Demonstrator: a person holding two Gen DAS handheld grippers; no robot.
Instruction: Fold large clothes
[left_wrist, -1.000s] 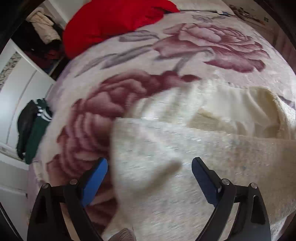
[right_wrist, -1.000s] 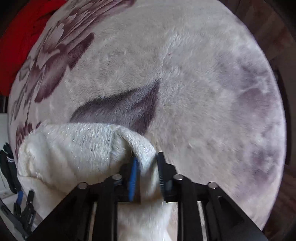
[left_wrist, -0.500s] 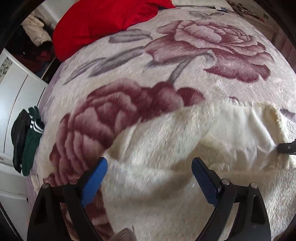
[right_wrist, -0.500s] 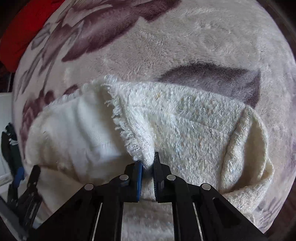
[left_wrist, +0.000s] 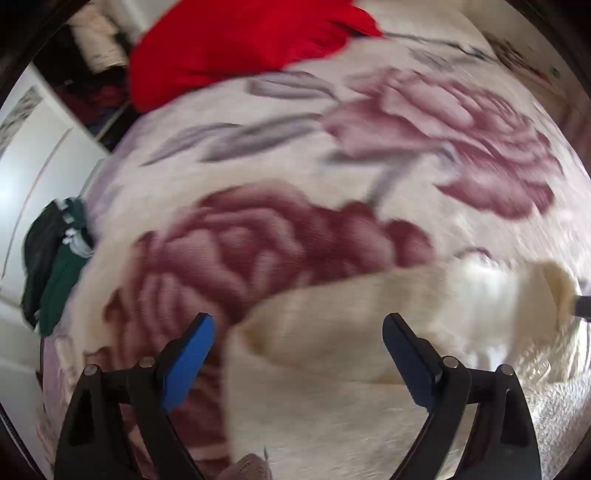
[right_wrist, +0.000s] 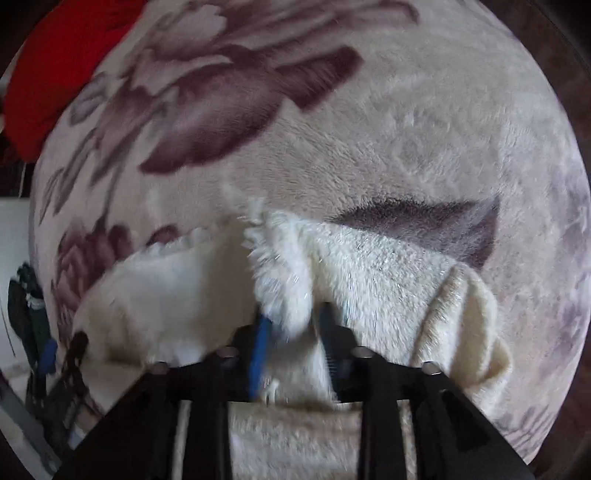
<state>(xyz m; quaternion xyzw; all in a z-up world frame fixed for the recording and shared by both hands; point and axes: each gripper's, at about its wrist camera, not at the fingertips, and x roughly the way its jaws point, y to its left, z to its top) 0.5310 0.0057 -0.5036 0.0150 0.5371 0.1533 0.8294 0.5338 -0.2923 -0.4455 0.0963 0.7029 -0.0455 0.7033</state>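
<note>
Cream fleece garment (right_wrist: 373, 280) spread on bed over floral blanket (right_wrist: 388, 122); fluffy outer face, smoother pale lining showing where an edge is turned back; partly doubled over itself. Lower portion cut off by frame edge in both views. Red fabric (left_wrist: 236, 44) bunched at far end of bed. Dark green clothing (left_wrist: 59, 266) beside bed, blurred. Left hand-held gripper (left_wrist: 299, 354) spread wide above garment, nothing gripped. Right hand-held gripper (right_wrist: 291, 332) pointing down, jaws opening, fringed edge of garment between them; pad contact unclear through motion blur.
</note>
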